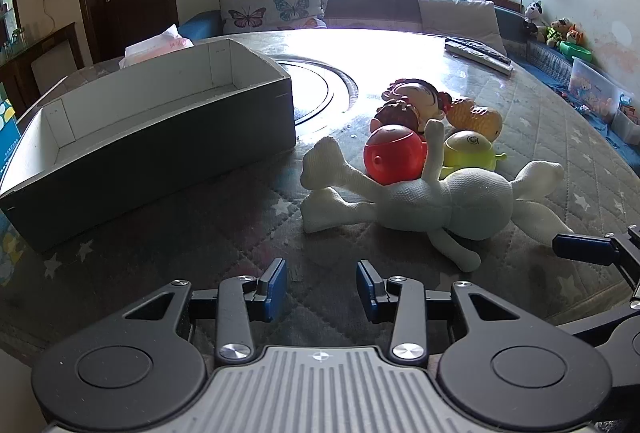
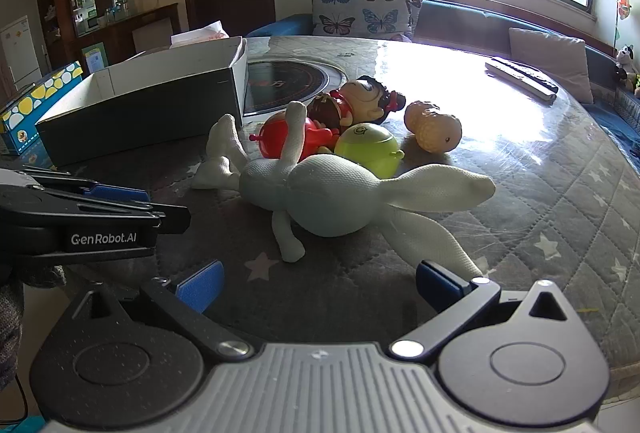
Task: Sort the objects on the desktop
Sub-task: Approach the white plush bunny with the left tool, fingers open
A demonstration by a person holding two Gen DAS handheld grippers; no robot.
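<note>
A white plush rabbit [image 1: 452, 201] [image 2: 332, 193] lies on the table in front of a pile of toys: a red ball toy [image 1: 394, 155] [image 2: 280, 135], a green round toy [image 1: 470, 149] [image 2: 370, 149], an orange peanut toy [image 1: 478, 117] [image 2: 434, 127] and a doll figure [image 1: 412, 101] [image 2: 360, 101]. An open, empty grey box [image 1: 160, 129] [image 2: 152, 105] stands left of them. My left gripper [image 1: 322, 285] is open and empty, short of the rabbit. My right gripper [image 2: 320, 285] is wide open and empty, just before the rabbit's ears.
A round inset plate [image 1: 320, 93] [image 2: 288, 81] sits mid-table. Remote controls [image 1: 480, 53] [image 2: 520, 75] lie at the far right. A tissue pack [image 1: 160, 45] is behind the box. A blue spotted carton [image 2: 36, 105] stands left. A sofa with cushions lies beyond.
</note>
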